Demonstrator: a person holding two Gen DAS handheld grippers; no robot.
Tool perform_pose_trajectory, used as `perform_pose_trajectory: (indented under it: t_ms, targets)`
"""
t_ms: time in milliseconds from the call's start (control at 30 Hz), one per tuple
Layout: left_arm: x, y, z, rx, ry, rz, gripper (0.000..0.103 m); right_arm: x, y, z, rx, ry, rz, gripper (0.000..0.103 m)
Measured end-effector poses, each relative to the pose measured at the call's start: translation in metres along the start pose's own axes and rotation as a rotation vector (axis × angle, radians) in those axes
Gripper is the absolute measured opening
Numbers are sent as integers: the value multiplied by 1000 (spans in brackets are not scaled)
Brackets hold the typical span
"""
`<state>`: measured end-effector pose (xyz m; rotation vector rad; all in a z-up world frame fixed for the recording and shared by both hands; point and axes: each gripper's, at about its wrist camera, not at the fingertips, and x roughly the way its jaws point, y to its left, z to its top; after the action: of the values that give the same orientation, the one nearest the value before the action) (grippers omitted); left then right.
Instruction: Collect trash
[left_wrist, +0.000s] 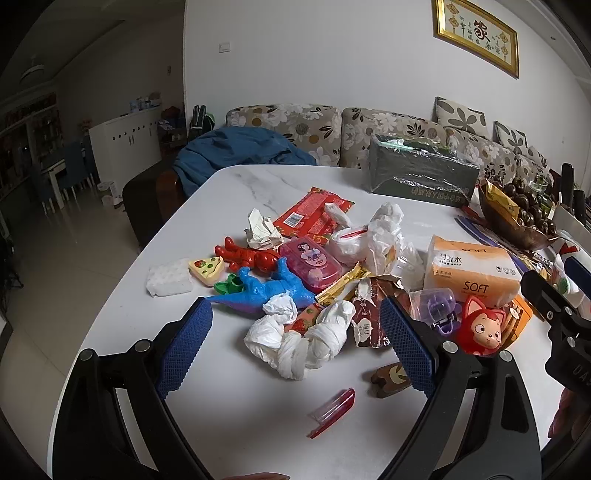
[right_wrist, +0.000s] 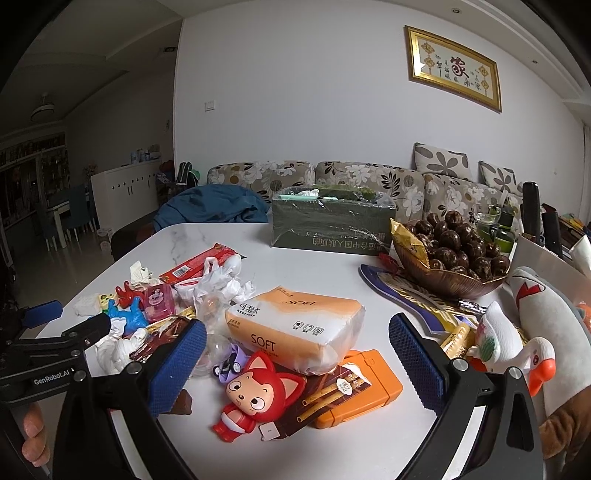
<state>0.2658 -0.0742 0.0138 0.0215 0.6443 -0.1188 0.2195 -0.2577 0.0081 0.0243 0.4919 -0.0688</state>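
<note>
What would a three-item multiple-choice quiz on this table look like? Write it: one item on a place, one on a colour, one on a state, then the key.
1. Where does the SOFT tissue pack lie?
A. on the sofa
B. partly on the orange case
C. inside the bowl of dark round fruit

2. What colour is the toy dinosaur?
A. blue
B. yellow
C. black

3. How is the left gripper set?
A. shut on a wrapper
B. shut on the dinosaur
C. open, holding nothing

Key: 1 B, the right wrist view shows the pack's near edge overlapping the case on the table. 2 A, its body is bright blue. 3 C, its pads stand wide apart on either side of the twisted white tissue, touching nothing.
</note>
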Motion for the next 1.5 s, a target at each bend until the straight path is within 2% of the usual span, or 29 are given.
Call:
perform_pose_trajectory:
  t_ms: [933, 1033, 1200, 1300, 1500]
  targets:
    - [-1, -2, 0, -1, 4, -17, 90, 2, 4, -3, -17, 16, 11, 98]
    - [0, -4, 0, 7, -3, 5, 90, 2, 4, -3, -17, 17, 12, 98]
    - [4, -1, -3, -36, -4, -53, 92, 3, 5, -4, -26, 22, 17, 98]
    - [5, -3, -4, -25, 5, -70, 92, 3, 5, -4, -25, 22, 17, 98]
    - [2, -4, -4, -9, -9, -37, 92, 3, 1, -3, -9, 15, 8, 98]
